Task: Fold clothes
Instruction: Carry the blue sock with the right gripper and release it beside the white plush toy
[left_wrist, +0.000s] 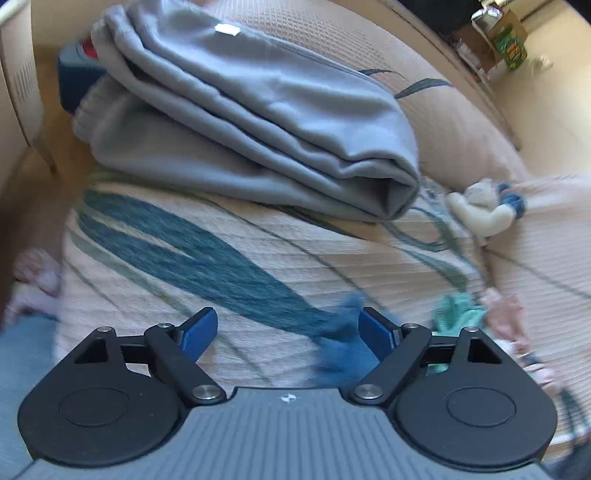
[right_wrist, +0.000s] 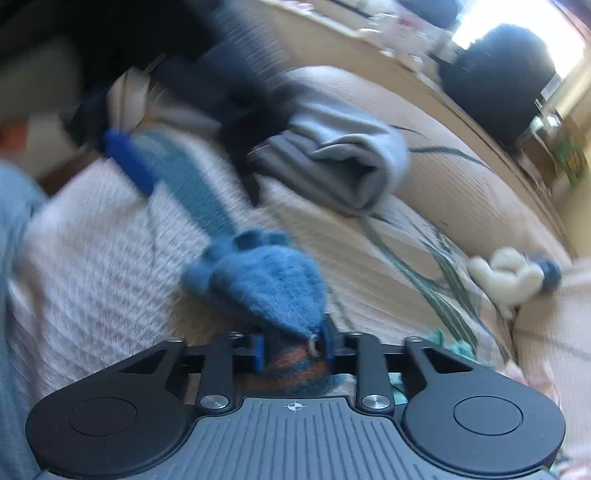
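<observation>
A small fuzzy blue knitted sock (right_wrist: 266, 284) with orange stripes near its cuff is pinched between the blue pads of the right gripper (right_wrist: 293, 352), whose jaws stand narrow and press on the striped end. The fluffy toe part sticks out ahead of the fingers, above the beige quilted bedspread with teal leaf patterns (right_wrist: 369, 266). The view is smeared by motion blur, so finer detail of the sock is hard to read.

In the left wrist view the same blue sock (left_wrist: 343, 332) appears as a blurred patch just beside the right-hand blue pad, partly in front of it. The left gripper (left_wrist: 288, 332) has its jaws spread wide with nothing pressed between the pads; only the bedspread (left_wrist: 258, 258) shows in the gap.

Farther ahead of the left gripper lies a folded grey fleece garment (left_wrist: 240, 122), stacked in several layers, its rolled edge facing right. Behind its far left end, a dark blue object with a red spot (left_wrist: 74, 81) shows. From the right gripper the grey garment (right_wrist: 343, 162) lies ahead and slightly right.

To the right of both grippers a cream-coloured soft toy with a blue part (left_wrist: 484, 210) rests on the bedspread. Close by the left gripper's right side sit a crumpled mint-green cloth (left_wrist: 458, 310) and a pale pink cloth (left_wrist: 506, 310).
</observation>
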